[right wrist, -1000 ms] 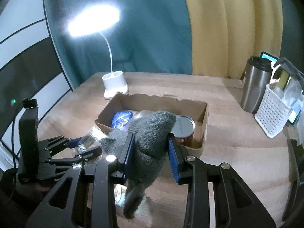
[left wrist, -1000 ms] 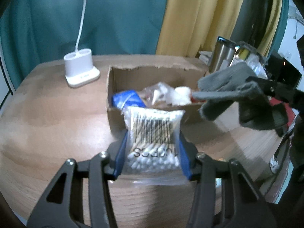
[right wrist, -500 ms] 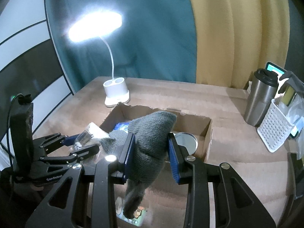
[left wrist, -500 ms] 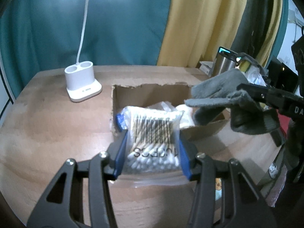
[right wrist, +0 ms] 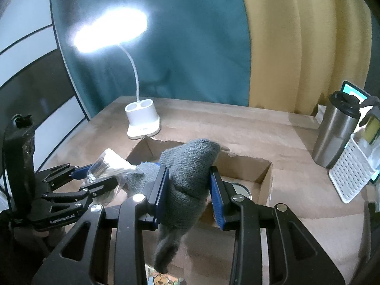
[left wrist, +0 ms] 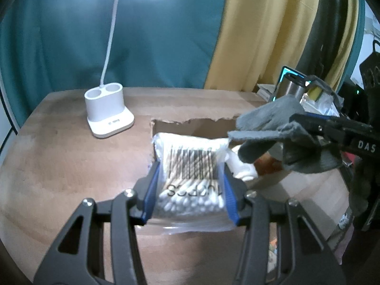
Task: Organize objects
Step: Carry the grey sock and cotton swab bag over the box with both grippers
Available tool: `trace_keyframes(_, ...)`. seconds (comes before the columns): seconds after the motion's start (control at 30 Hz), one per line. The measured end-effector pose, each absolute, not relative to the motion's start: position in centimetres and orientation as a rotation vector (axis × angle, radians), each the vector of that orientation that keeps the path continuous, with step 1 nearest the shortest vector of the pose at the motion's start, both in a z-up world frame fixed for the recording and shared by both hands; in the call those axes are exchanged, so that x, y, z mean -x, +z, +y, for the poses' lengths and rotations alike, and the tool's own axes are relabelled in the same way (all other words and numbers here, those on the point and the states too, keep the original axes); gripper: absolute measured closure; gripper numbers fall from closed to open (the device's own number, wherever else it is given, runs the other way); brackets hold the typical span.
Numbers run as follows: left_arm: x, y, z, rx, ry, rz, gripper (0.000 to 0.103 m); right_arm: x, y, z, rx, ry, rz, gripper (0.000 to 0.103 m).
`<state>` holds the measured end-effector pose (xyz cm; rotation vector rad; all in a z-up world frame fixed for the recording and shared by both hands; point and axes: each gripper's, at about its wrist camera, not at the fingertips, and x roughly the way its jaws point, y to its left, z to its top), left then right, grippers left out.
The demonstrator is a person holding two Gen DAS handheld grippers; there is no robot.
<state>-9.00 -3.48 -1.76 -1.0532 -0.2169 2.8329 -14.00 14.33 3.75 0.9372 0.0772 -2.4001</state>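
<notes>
Two grippers we hold, left gripper clamping a clear plastic bag of cotton swabs, right gripper clamping a grey knitted glove, both raised near the open brown cardboard box, white desk lamp beyond on our wooden table.

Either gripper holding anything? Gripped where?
Left gripper: clear plastic bag of cotton swabs, jaws on its side edges. Right gripper: grey knit glove, mid-body.

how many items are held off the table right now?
2. Bag of cotton swabs in the left hand-held gripper; grey glove in the right hand-held gripper. Both near the cardboard box.
</notes>
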Motion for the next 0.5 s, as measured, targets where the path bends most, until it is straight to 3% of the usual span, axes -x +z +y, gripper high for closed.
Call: trace_keyframes(0.5,11.6,-2.4,-3.9,1.071,2.828,-0.245,0.054,17.3,2.2,13.3,-0.986,-2.375,0.071,0.067)
